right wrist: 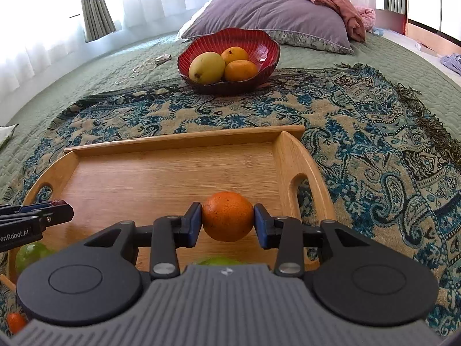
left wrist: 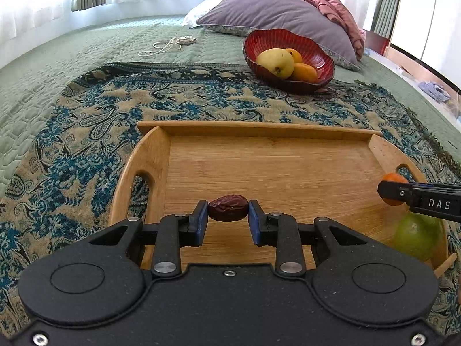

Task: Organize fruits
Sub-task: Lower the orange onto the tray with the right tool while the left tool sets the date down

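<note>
Beyond the wooden tray's (right wrist: 173, 141) far edge sits the red bowl (right wrist: 268, 49), the likely destination. My right gripper (right wrist: 227, 222) clamps the orange (right wrist: 227, 216) near the tray's right handle; keep pressure even. My left gripper (left wrist: 228, 216) pinches the date (left wrist: 228, 208); lift level, avoid crushing.

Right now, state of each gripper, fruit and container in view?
left gripper: shut on red date, over the tray
right gripper: shut on orange, over the tray
wooden tray: on the patterned cloth, far part bare
green fruit: lying at the tray's near end
red bowl: upright, holds a mango and two oranges
</note>
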{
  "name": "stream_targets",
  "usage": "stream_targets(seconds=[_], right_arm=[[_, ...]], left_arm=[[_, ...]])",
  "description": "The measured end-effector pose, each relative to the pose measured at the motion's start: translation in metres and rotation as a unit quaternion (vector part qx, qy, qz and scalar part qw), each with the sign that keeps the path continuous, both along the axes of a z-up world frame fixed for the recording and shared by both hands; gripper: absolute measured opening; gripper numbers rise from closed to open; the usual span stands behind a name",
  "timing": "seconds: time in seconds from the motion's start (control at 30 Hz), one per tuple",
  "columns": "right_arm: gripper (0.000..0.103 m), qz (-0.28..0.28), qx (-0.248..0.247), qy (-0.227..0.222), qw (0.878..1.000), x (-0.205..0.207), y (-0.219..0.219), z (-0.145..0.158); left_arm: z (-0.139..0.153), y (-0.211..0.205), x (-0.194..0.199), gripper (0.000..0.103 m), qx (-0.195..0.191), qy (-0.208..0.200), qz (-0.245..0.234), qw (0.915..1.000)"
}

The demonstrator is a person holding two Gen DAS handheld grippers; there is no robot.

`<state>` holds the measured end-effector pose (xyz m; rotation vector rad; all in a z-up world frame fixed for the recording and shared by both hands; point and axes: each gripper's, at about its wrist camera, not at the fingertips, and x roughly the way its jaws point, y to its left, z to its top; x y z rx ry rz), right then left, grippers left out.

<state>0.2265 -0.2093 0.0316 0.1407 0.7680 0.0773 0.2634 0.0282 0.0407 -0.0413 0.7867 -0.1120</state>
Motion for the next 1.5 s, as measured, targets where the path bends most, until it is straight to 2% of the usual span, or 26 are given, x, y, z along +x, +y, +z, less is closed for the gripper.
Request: stream_targets(seconds=[0.5,0.83,1.23,1.33,1.4,1.5], right_arm=[[0.043,-0.004,0.004,0.007,1.000,0.003,-0.001,-0.007],[0.044,-0.005,0.006,0.006,1.000,0.002,-0.001,-0.007],[0.053,0.006,0.000,0.001,1.000,0.000,0.002,-0.006],[0.053,0.008,0.000,-0.002,1.000,-0.001,0.003,-0.005],[0.063,0.008,0.002,-0.007,1.000,-0.003,0.002,-0.003],[0.067,0.011,0.008,-0.016,1.000,-0.008,0.002,0.002]], left_arm=[[-0.009,-0.006,0.003,0.028,0.005,0.013,-0.002,0.9999],[-0.011,-0.009,0.001,0.028,0.018,0.005,-0.003,0.9998],[-0.010,-0.008,0.000,0.029,0.018,0.003,-0.002,0.9998],[-0.009,-0.005,-0.002,0.036,0.012,0.003,0.000,0.9999],[-0.007,-0.004,-0.005,0.047,0.010,-0.001,-0.001,0.9999],[-0.001,-0.003,-0.013,0.059,0.021,-0.018,-0.007,0.9996]])
